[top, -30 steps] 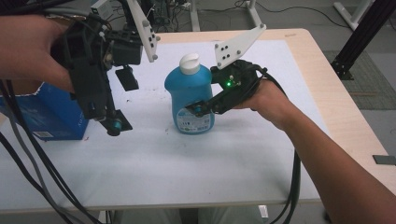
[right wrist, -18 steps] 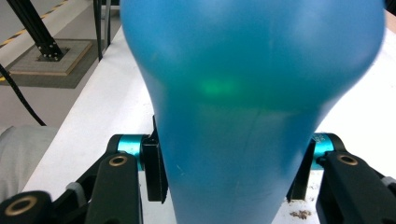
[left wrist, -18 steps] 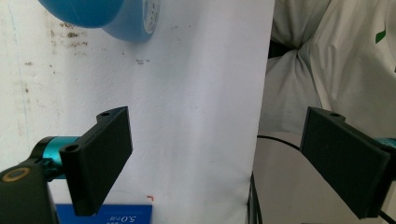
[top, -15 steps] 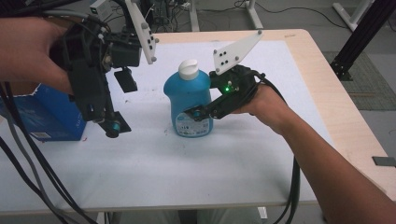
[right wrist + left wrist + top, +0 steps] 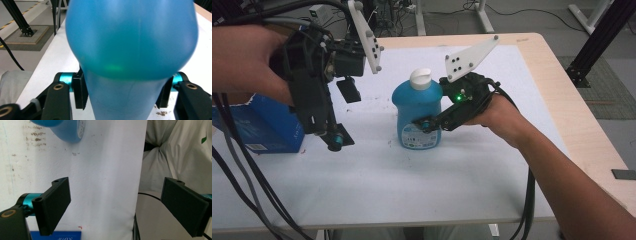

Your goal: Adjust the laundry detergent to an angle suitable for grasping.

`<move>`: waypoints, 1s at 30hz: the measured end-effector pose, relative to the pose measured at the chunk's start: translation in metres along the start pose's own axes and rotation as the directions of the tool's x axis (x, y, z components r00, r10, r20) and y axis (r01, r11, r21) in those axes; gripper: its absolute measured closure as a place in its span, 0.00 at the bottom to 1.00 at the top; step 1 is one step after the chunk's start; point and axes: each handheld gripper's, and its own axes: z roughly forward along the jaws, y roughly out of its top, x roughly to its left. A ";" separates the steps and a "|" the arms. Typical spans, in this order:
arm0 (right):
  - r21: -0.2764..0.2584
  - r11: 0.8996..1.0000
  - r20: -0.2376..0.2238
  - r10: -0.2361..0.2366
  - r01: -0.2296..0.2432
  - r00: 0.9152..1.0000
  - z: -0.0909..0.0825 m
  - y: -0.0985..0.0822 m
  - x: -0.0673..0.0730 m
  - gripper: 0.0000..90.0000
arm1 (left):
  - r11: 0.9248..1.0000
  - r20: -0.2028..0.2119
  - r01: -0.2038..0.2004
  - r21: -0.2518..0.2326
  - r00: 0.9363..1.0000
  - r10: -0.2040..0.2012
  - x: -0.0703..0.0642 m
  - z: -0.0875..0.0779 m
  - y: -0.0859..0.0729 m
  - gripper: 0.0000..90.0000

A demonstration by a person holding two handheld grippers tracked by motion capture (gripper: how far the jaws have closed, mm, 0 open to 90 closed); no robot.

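One blue bottle (image 5: 417, 112) stands upright on the worktop (image 5: 362, 200); my right gripper (image 5: 428, 123) has just been loosening its jaws around it, barely touching, to leave it standing. My left gripper (image 5: 334, 141) waits, jaws wide and empty.

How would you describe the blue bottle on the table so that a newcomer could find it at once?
Start at the white-topped table with the pale wooden rim. Near its middle stands the blue bottle, upright, between the jaws of the right gripper, which have just been opening. Its rounded body and white cap set it apart from the boxy blue carton at the table's left edge.
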 end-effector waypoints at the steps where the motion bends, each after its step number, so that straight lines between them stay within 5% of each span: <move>1: 0.005 1.000 0.000 0.010 -0.010 1.000 0.000 0.000 0.000 0.41 | 1.000 0.001 0.000 0.000 1.000 0.000 0.000 0.000 0.000 0.10; 19: 0.007 0.997 0.022 0.073 -0.074 0.997 -0.007 0.002 0.000 0.24 | 1.000 0.000 0.001 -0.002 1.000 -0.001 0.000 -0.001 0.000 0.10; 21: 0.002 0.997 0.035 0.073 -0.073 0.997 -0.009 0.004 0.001 0.14 | 1.000 0.000 0.000 -0.001 1.000 0.000 0.000 0.000 0.000 0.10; 30: -0.009 0.992 0.083 0.126 -0.126 0.989 -0.022 0.008 0.005 0.14 | 1.000 0.001 0.001 -0.003 1.000 -0.001 0.000 0.000 0.001 0.10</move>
